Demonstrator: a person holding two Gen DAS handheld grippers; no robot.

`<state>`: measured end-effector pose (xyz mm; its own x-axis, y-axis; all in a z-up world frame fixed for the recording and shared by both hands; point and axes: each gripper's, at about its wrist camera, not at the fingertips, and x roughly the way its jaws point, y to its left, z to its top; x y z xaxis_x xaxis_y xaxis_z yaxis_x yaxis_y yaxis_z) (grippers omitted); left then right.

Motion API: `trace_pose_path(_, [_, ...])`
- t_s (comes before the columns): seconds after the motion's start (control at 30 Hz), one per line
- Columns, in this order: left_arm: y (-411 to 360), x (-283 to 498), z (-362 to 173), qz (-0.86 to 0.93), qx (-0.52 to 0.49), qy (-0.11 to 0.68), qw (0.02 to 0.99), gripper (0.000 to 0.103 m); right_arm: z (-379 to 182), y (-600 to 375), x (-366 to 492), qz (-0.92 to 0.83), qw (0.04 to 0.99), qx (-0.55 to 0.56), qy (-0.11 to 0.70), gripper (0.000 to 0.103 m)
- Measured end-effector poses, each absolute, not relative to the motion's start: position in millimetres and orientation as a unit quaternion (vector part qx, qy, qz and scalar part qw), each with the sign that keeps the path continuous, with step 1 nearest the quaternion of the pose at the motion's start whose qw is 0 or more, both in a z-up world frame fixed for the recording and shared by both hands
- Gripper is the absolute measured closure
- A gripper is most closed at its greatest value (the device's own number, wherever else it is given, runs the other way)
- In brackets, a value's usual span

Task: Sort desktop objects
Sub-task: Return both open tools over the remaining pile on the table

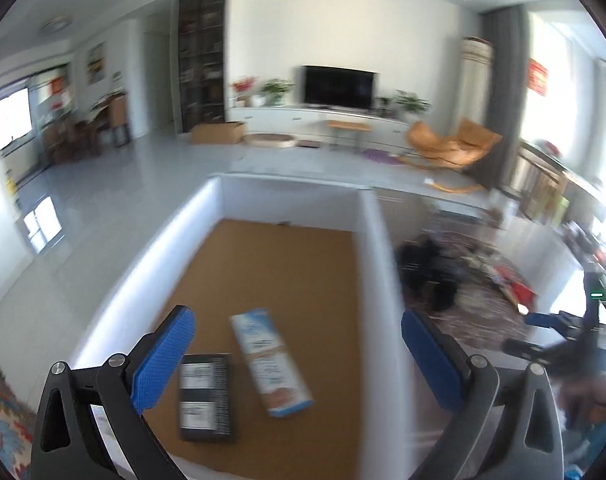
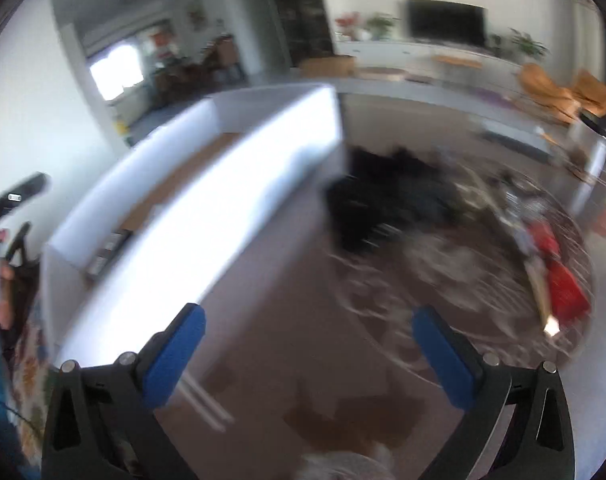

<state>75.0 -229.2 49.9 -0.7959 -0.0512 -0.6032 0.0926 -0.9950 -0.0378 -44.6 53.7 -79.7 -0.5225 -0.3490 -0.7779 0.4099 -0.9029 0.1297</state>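
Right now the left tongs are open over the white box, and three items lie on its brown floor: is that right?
Not three. The left wrist view shows two items on the brown floor of the white box: a dark flat package and a long light-blue carton. The left tongs are open above them, holding nothing.

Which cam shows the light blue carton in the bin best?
Left wrist. The light blue carton lies flat on the brown floor of the white bin, fully in view between the open fingers, beside a black box. In the right wrist view the bin wall hides the carton; only a dark object shows inside.
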Motion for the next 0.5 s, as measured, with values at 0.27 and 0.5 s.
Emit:
trace_pose_path(0.27, [-56.9, 44.7, -17.7, -0.896, 0.424, 0.01, -0.131, 0.0, -128.0, 189.5, -32.3, -0.87, 0.063, 0.488, 0.021, 0.0])
trace_pose_path(0.5, [-1.1, -28.9, -120.5, -0.868, 0.489, -0.041, -0.072, 0.0, -136.8, 185.1, -53.5, -0.877, 0.061, 0.475, 0.038, 0.0])
